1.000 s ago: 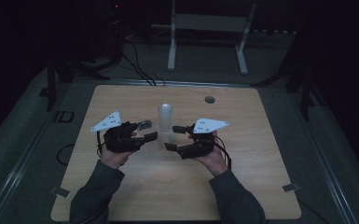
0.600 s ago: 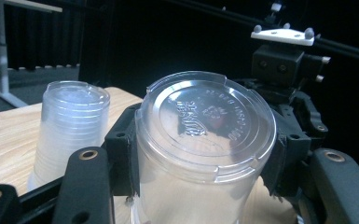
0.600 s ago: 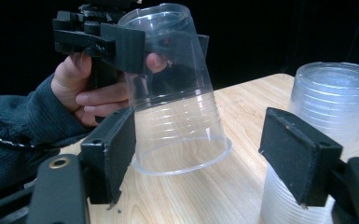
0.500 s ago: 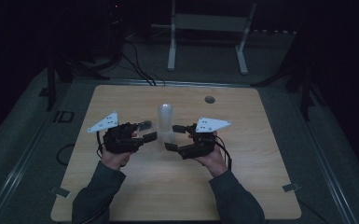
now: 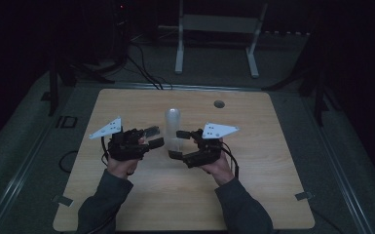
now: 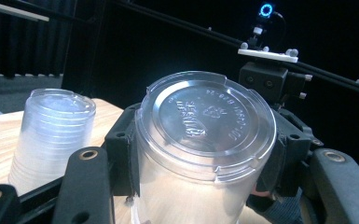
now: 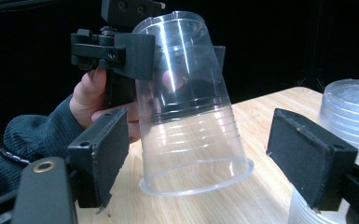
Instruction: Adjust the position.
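Observation:
A clear plastic cup [image 6: 200, 140] [image 7: 191, 121] is held upside down and slightly tilted, its closed end up. My left gripper [image 5: 155, 136] [image 6: 203, 158] is shut on it near that closed end, with a pad [image 7: 130, 56] on each side. My right gripper [image 5: 178, 144] [image 7: 205, 158] faces it from the other side, open. Its pads [image 7: 105, 154] stand wide on both sides of the cup's lower half without touching it. A stack of several upside-down clear cups [image 5: 172, 119] [image 6: 51, 135] [image 7: 349, 112] stands on the table just behind the held cup.
The wooden table [image 5: 272, 185] has a small dark round hole [image 5: 218, 104] near its far edge. A white metal stand [image 5: 214, 29] and cables lie on the dark floor beyond. Both forearms in dark sleeves come in from the near edge.

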{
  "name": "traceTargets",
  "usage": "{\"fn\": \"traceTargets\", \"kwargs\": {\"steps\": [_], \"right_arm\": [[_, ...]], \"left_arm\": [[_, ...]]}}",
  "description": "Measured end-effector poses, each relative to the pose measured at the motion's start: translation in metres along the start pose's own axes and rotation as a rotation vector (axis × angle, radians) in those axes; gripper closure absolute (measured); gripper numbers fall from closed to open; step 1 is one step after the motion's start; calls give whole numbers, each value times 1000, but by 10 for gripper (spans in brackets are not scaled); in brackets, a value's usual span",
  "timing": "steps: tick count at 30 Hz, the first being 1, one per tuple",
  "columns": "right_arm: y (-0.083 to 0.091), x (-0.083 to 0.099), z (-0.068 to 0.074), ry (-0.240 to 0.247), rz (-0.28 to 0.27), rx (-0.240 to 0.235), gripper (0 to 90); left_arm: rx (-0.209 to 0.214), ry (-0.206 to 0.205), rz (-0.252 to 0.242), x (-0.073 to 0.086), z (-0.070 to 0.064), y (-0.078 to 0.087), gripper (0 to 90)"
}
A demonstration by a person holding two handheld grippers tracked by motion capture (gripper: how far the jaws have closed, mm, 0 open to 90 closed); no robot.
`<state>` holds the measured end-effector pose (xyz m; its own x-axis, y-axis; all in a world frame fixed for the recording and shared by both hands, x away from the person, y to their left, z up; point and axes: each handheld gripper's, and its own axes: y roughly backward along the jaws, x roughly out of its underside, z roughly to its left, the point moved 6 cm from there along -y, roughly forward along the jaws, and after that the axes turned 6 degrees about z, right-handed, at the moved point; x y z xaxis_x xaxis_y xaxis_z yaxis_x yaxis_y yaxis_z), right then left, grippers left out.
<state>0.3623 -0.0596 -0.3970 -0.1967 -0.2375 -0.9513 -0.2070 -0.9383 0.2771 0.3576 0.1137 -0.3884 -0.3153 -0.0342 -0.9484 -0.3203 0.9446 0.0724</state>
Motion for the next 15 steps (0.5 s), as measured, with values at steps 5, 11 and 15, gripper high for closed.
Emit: {"fn": "traceTargets", "kwargs": {"steps": [5, 11, 15], "right_arm": [[-2, -1, 1, -4, -13, -12, 204], [-5, -2, 3, -9, -24, -29, 204], [-7, -2, 4, -8, -19, -40, 200]], "left_arm": [[22, 16, -25, -1, -1, 1, 412], [39, 30, -42, -1, -2, 0, 412], [48, 33, -43, -1, -2, -2, 412]]}}
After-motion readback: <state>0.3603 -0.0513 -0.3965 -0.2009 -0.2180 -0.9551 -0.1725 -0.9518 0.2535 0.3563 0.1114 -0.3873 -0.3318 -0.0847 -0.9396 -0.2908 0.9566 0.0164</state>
